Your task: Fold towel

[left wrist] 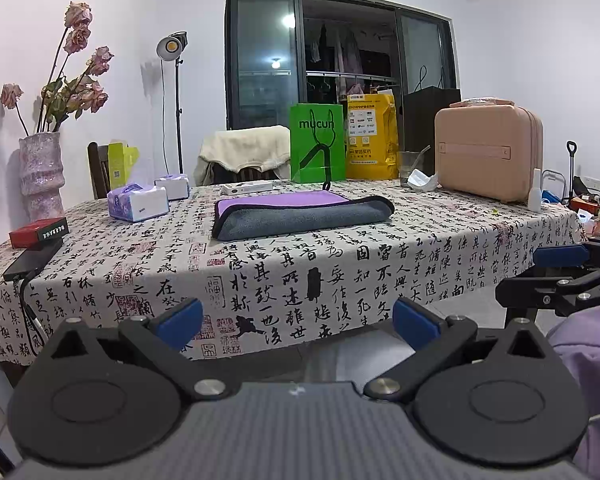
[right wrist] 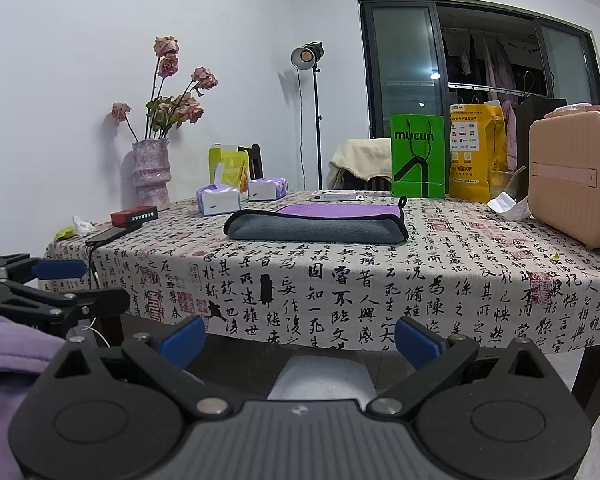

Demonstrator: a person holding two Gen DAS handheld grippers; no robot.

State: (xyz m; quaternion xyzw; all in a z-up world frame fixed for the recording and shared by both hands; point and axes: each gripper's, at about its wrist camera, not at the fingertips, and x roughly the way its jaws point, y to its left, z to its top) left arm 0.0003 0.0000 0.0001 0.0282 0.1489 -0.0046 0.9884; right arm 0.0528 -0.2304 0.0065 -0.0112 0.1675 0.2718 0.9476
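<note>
While the towel (left wrist: 300,216) lies partly folded mid-table, far ahead, both the left gripper (left wrist: 298,322) and right gripper (right wrist: 298,334) hang wide and empty; best approach low, pinching the near corners evenly before folding.

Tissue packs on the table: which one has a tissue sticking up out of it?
The nearer tissue pack, closest to the table's front edge; the farther tissue pack shows none.

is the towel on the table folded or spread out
Folded: the towel lies doubled, its grey side lapped over the purple one, rounded fold in front.
</note>
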